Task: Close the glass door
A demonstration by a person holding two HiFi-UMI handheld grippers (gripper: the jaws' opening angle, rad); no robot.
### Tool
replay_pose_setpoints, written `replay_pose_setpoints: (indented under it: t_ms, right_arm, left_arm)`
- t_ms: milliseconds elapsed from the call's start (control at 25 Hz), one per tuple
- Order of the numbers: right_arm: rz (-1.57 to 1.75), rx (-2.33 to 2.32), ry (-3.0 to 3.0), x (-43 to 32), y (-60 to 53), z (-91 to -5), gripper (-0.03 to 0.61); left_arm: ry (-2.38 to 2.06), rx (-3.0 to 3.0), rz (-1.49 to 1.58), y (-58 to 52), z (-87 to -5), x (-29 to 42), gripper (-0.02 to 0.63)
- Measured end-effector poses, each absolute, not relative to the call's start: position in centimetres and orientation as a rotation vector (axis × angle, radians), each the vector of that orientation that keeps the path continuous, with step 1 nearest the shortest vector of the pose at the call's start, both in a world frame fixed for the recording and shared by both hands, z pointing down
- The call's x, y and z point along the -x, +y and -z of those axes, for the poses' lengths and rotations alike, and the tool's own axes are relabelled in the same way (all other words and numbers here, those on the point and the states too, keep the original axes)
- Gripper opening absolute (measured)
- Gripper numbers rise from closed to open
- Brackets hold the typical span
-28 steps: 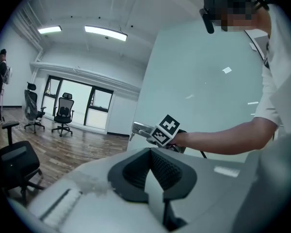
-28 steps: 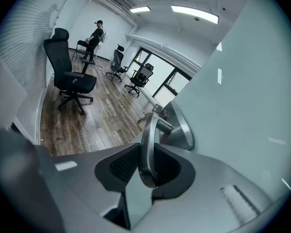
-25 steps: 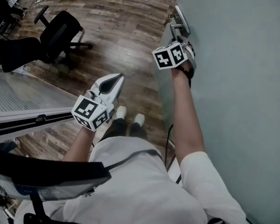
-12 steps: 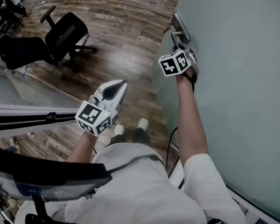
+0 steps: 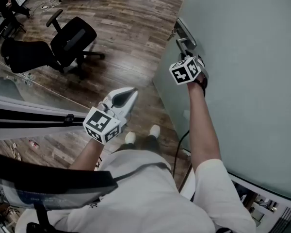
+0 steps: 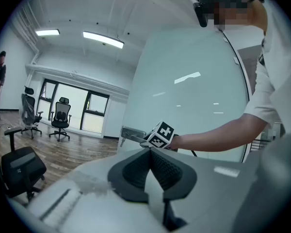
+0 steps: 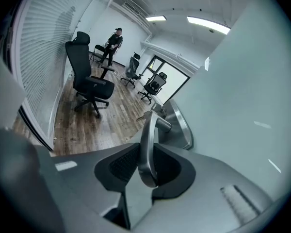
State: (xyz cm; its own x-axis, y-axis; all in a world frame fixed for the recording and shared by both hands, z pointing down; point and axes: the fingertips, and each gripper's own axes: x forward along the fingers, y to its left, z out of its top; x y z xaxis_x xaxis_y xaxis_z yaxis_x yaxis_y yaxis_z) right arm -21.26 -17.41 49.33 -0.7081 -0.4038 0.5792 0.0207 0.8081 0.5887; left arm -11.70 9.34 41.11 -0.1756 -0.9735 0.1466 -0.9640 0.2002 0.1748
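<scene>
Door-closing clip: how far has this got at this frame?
Done: the right tool is clamped on the lever handle of the glass door. In hand: the door is held by that handle, its free edge out over the wood floor, clear of any frame, so it is not yet closed. Left: swing it shut and release. The left tool is shut, empty and off the door.

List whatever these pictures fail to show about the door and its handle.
- Head view: how the right gripper holds the handle, hidden behind its marker cube.
- Head view: the hinge side of the glass door, cut off by the right edge.
- Right gripper view: the small thing hanging beside the lock plate, too small to name.
</scene>
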Motion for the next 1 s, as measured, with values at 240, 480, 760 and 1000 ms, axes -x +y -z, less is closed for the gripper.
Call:
replay_pose_setpoints:
  t_ms: [240, 480, 760, 1000]
  right_arm:
    - [0.772, -0.256, -2.27, 20.9, -13.1, -49.4, 0.1]
    - [0.816, -0.195, -2.288, 20.4, -9.1, -49.2, 0.1]
    - [0.846, -0.127, -2.297, 19.4, -4.6, -49.3, 0.098]
    - [0.879, -0.063, -2.307, 18.9, -2.1, -48.8, 0.097]
  left_arm:
    - [-2.241, -1.903, 0.046, 12.5, -40.7, 11.5, 0.002]
    - [-2.209, -1.938, 0.052, 14.7, -41.1, 10.2, 0.002]
    - [-2.213, -1.945, 0.08, 16.7, -41.0, 8.6, 0.002]
    - [-2.248, -1.906, 0.089, 17.6, -40.4, 7.4, 0.002]
